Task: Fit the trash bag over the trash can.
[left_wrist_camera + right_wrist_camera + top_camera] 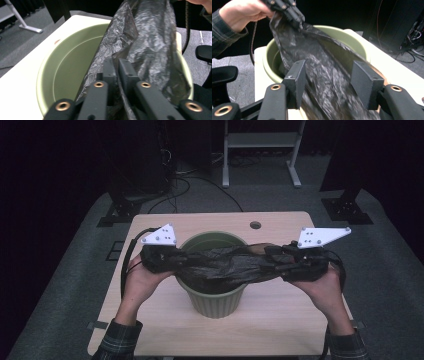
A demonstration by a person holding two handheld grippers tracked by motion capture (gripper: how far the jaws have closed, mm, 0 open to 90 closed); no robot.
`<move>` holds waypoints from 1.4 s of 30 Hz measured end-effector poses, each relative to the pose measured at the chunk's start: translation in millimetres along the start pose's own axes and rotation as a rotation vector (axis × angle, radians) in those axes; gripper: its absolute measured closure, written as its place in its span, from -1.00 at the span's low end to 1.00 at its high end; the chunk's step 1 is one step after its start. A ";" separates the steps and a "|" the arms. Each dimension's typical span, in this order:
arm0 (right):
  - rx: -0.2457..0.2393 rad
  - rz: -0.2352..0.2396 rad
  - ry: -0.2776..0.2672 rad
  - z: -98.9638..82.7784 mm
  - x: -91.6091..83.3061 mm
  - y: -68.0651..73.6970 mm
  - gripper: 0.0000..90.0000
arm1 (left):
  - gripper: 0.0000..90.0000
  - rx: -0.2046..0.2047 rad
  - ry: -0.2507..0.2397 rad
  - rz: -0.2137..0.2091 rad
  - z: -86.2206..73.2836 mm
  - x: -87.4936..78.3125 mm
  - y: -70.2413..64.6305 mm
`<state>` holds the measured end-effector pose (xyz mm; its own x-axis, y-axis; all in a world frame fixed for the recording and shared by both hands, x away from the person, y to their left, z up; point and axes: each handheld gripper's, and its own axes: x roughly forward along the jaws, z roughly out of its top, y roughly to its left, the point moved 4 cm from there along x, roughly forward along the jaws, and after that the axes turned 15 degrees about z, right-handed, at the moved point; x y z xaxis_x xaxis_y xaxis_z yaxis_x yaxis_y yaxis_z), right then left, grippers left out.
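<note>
Black bag blurred near the right tool's jaws; bin interior partly hidden.

A light wooden table fills the lower middle of the high view, with a small round hole near its far edge. Under it lies a grey carpet that reaches to both lower corners of the frame. At the top centre stands a white metal frame on two legs. Left of it, black cables loop across the floor beside a dark stand with a flat black base. Another black base sits at the upper right. The room behind is dark; light falls mainly on the table.
</note>
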<state>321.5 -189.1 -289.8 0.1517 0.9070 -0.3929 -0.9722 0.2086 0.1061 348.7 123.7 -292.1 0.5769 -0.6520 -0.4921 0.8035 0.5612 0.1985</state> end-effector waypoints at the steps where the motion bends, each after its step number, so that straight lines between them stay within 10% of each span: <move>1: 0.003 0.002 0.006 -2.6 -0.1 -0.3 -0.02 | 1.00 -0.013 -0.005 0.006 -0.3 0.3 1.9; 13: 0.014 -0.002 0.015 -23.3 -5.4 1.5 -0.11 | 1.00 -0.062 -0.029 0.025 -0.4 -7.1 11.4; 23: -0.007 0.024 -0.028 -16.7 -1.6 4.7 0.99 | 1.00 -0.068 -0.033 0.023 0.2 -7.6 10.7; 42: 0.002 0.199 0.094 -72.5 23.0 49.4 1.00 | 1.00 -0.201 -0.047 0.057 -23.7 -15.7 39.1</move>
<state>264.1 -184.4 -359.8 -0.0601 0.8923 -0.4475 -0.9809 0.0302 0.1922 367.6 168.0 -296.6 0.6303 -0.6367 -0.4442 0.7268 0.6851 0.0492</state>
